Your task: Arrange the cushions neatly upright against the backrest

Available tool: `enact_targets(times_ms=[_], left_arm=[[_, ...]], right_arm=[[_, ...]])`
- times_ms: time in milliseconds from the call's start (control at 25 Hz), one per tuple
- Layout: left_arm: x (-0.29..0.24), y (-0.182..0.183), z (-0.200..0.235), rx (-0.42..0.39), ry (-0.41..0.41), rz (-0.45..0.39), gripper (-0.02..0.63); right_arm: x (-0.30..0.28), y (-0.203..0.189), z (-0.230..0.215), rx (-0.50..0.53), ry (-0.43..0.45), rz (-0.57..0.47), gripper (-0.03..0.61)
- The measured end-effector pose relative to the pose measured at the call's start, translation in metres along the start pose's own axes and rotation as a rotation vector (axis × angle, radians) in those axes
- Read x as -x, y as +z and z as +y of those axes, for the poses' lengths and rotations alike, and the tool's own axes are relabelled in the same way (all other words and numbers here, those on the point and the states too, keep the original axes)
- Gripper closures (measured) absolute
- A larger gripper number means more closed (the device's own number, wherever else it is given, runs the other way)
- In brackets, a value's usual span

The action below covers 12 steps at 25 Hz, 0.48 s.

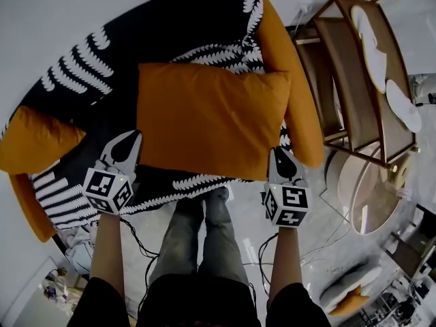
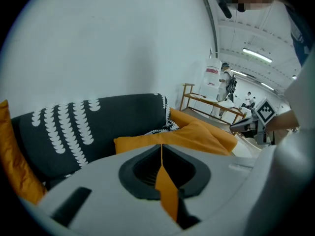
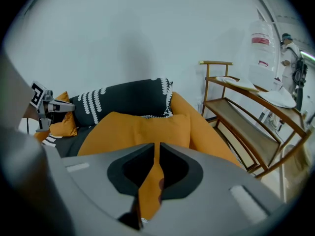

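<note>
A large orange cushion (image 1: pixel 204 118) lies tilted over the seat of a sofa with a black, white-fern cover. Its backrest (image 1: pixel 136 39) curves behind the cushion. My left gripper (image 1: pixel 129 143) is shut on the cushion's near left corner, and orange fabric is pinched between its jaws (image 2: pixel 161 149). My right gripper (image 1: pixel 279 157) is shut on the near right corner, with cloth caught in its narrow slit (image 3: pixel 156 149). The cushion's body (image 3: pixel 133 129) spreads out ahead of it. A second orange cushion (image 1: pixel 37 138) rests at the sofa's left end.
The sofa's orange right armrest (image 1: pixel 289 80) borders the held cushion. A wooden rack (image 1: pixel 361 67) with white slippers stands to the right, and a round wooden table (image 1: pixel 371 196) stands below it. The person's legs (image 1: pixel 197 237) stand before the sofa, with cables on the floor.
</note>
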<state>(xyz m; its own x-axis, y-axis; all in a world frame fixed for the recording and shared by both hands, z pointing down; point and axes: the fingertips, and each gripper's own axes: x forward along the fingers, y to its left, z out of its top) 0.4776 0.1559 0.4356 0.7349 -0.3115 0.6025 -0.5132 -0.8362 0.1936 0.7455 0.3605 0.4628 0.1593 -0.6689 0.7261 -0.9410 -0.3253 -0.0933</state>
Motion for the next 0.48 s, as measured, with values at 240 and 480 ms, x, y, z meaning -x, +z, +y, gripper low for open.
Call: enact_targets(times_ms=[240, 480], left_arm=[[-0.046, -0.042, 0.021, 0.007, 0.019, 0.079, 0.589], [-0.082, -0.076, 0.048, 0.051, 0.054, 0.132, 0.510]], right_arm=[[-0.049, -0.030, -0.021, -0.012, -0.005, 0.051, 0.517], [-0.080, -0.050, -0.032, -0.017, -0.003, 0.100, 0.414]])
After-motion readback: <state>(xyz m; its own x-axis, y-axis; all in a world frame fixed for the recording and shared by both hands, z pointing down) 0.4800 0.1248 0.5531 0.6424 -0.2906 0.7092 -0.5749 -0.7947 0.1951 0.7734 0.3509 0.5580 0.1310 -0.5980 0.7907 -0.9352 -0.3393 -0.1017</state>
